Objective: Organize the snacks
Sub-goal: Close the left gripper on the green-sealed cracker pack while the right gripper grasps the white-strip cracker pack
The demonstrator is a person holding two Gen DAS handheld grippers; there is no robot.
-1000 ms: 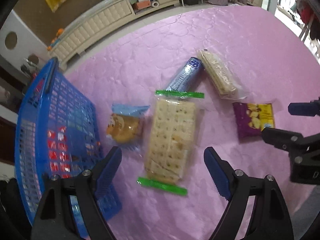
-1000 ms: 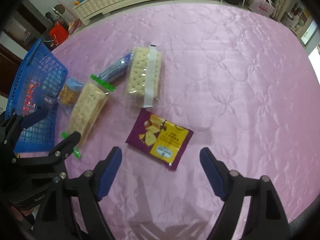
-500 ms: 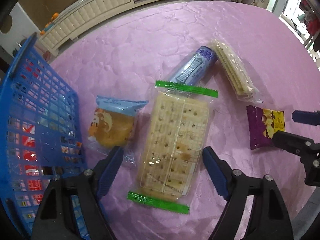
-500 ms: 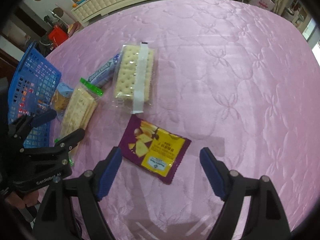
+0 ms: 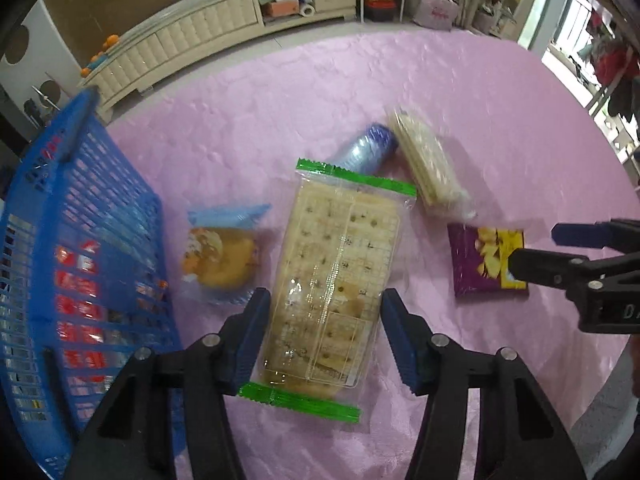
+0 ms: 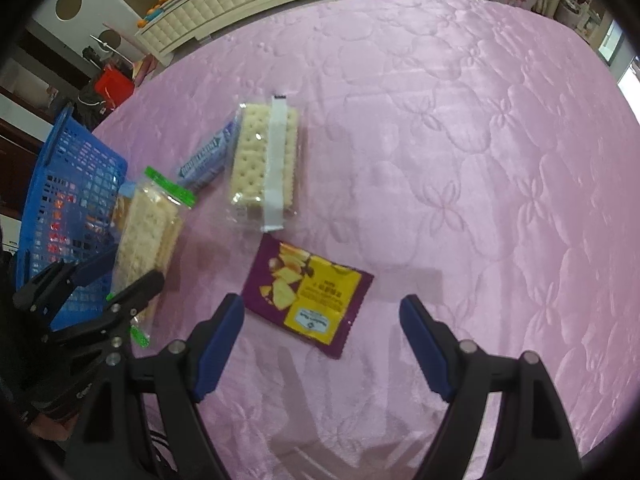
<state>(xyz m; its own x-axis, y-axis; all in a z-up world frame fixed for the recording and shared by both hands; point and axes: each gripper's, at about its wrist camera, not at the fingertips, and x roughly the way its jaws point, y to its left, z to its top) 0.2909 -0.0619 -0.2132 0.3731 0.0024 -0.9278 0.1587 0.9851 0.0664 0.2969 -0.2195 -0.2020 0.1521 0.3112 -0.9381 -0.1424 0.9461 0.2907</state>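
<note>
The left gripper [image 5: 322,336] straddles the green-edged cracker pack [image 5: 336,272], jaws closing w/ the pack between them; pads look just beside its edges, not yet pressing. Pack lies flat on the pink tablecloth [image 5: 280,112], btwn the cake packet [image 5: 220,256] and the purple chip bag [image 6: 308,296]. Blue basket [image 5: 80,240] sits at left. The right gripper [image 6: 322,344] hangs released near the chip bag, nothing in it. Blue wrapper roll [image 6: 208,156] touches the white-strip cracker pack [image 6: 264,160].
</note>
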